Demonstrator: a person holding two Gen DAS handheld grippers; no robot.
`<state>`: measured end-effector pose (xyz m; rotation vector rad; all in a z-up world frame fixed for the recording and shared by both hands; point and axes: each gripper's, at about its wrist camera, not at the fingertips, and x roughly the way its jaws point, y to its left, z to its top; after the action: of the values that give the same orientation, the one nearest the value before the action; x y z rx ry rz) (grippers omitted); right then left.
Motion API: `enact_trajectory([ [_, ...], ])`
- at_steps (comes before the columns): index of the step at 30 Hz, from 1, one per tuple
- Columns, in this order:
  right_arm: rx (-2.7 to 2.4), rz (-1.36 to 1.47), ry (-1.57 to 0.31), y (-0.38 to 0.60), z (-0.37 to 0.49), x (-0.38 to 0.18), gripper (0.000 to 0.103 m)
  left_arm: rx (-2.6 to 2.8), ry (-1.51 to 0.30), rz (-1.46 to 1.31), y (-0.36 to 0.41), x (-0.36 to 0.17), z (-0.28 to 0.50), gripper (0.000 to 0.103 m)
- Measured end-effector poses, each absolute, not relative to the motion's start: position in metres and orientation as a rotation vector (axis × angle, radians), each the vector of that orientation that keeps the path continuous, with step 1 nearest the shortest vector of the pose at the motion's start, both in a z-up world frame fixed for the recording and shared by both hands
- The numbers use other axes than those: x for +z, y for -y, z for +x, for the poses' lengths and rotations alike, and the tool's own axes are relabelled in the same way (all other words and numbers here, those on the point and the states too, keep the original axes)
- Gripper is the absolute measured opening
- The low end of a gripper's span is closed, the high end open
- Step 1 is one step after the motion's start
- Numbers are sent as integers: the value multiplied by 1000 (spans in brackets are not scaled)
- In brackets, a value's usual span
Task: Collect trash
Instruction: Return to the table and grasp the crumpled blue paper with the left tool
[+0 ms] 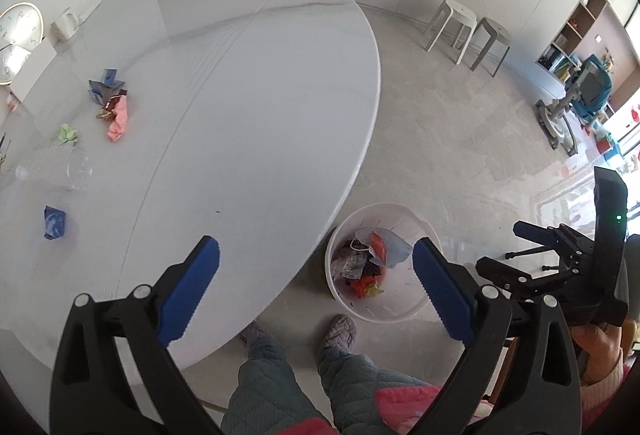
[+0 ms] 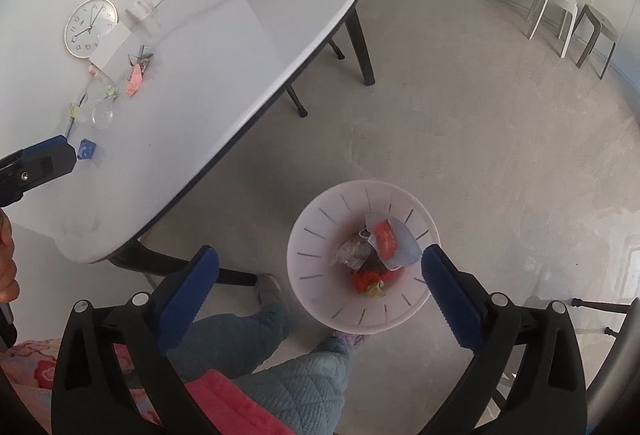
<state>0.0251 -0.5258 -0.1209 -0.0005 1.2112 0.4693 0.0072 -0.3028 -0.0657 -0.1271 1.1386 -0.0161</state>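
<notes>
Left wrist view: five scraps lying on the table [image 1: 260, 83], far ahead-left of the left gripper [image 1: 316, 267]; one bin [image 1: 384, 309] sitting between its fingers. Right gripper [image 2: 320, 269] hovering over bin. Both spread wide, gripping nothing.

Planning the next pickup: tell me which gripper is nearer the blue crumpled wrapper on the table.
Left. The left gripper is open above the table's near edge, with the blue crumpled wrapper ahead to its left. The right gripper hangs open over the white bin on the floor, off the table.
</notes>
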Motion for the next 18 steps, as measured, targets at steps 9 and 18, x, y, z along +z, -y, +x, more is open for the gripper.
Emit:
enact_trajectory([
  [9,497,63,-1139,473,41,-73,101,144,-1066,-191,192,-55,-21,93],
  [18,560,26,-1113,378,53,-62,101,322,-1070,-279,57,-80,-52,93],
])
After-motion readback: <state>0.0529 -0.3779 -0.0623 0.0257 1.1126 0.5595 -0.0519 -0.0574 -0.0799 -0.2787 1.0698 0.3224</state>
